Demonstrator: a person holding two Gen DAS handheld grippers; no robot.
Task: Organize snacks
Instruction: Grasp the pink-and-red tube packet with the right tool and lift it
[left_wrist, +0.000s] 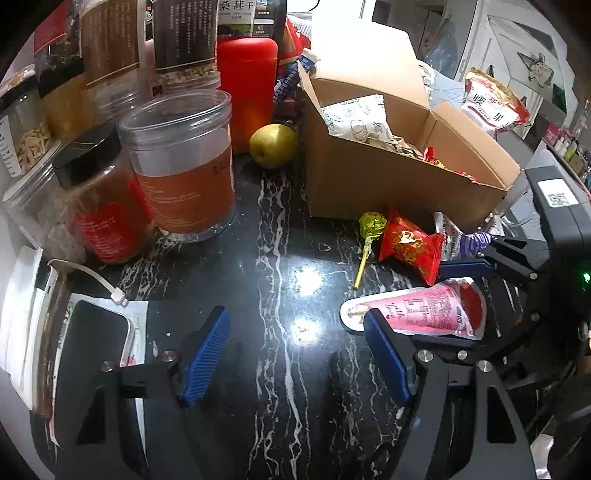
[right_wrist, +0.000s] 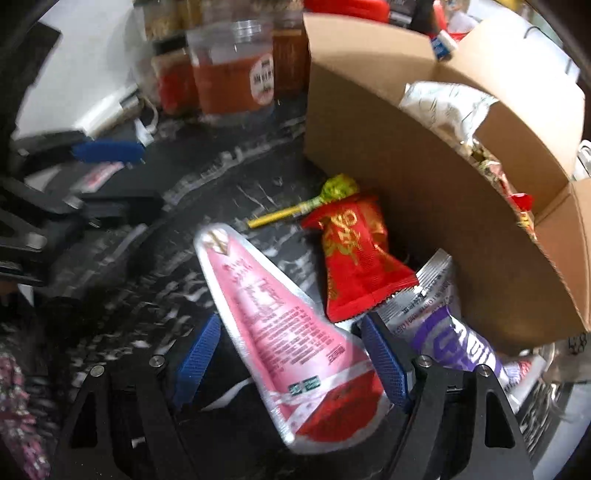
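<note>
Because the pink pouch (right_wrist: 284, 332) is slick, flat foil and lies between spread jaws, the likeliest slip is that the right gripper (right_wrist: 291, 354) closes on one thin edge and the pouch squirts out or folds instead of lifting. Those jaws stand wide apart, one blue pad on each side of the pouch's broad red end; the view is smeared by motion, so I cannot tell whether either pad is touching it, but nothing is clamped. A second risk sits just beyond: the red candy packet (right_wrist: 354, 258) and the purple-and-silver packet (right_wrist: 439, 325) lie against the pouch's far side, so a careless close could catch a corner of one and drag it along.

The left gripper (left_wrist: 295, 354) hangs over bare marble near the bench's near edge, its jaws fully parted and holding nothing.

Farther on, the green lollipop (left_wrist: 371, 230) lies beside the red packet, close to the front wall of the cardboard box (left_wrist: 369, 177), which already holds snacks. Its raised flaps could snag a pouch carried in low.
</note>
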